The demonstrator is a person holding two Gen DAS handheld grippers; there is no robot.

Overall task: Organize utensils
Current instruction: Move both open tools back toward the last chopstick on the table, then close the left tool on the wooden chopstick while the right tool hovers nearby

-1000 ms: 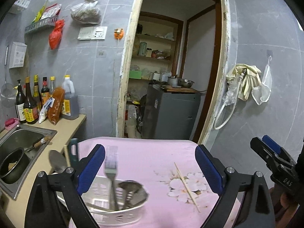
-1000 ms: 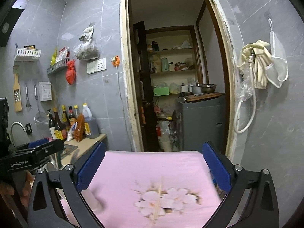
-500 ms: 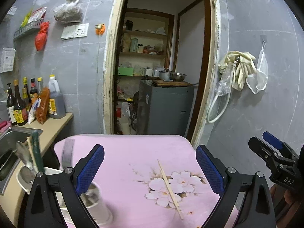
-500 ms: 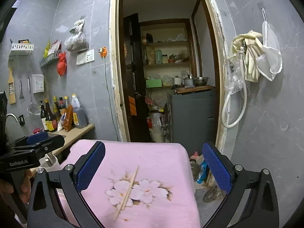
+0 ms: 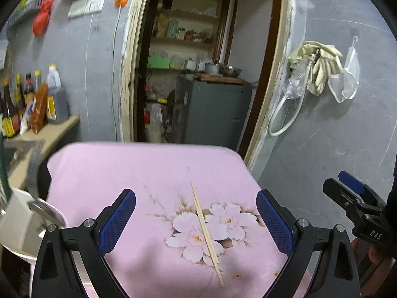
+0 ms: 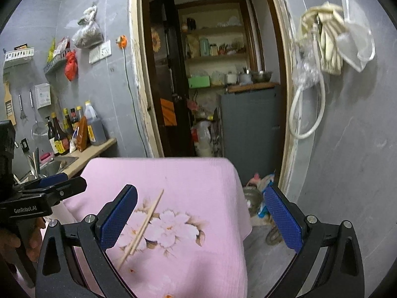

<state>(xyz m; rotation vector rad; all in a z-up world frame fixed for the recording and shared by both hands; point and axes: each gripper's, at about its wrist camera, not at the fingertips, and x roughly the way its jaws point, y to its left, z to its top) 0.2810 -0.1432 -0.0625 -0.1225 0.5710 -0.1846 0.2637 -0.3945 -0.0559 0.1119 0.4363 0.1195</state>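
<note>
A wooden chopstick (image 5: 206, 233) lies on the flower print of the pink tablecloth (image 5: 104, 173). In the right wrist view it (image 6: 142, 228) looks like a pair lying together. My left gripper (image 5: 196, 223) is open and empty, hovering above the chopstick with its fingers on either side. My right gripper (image 6: 198, 218) is open and empty over the table's right edge, the chopstick near its left finger. A white utensil holder (image 5: 17, 223) with metal utensils, blurred, stands at the table's left edge.
A counter (image 5: 37, 136) with sauce bottles (image 6: 59, 134) and a sink (image 6: 55, 166) is on the left. An open doorway (image 5: 198, 74) with a grey cabinet lies beyond the table. Gloves and a hose (image 6: 322, 49) hang on the right wall. Clutter sits on the floor (image 6: 260, 198).
Both grippers have swung right. The utensil holder slid from the left view's centre to its left edge, and the chopstick now lies between the left gripper's fingers. Both stayed open.
</note>
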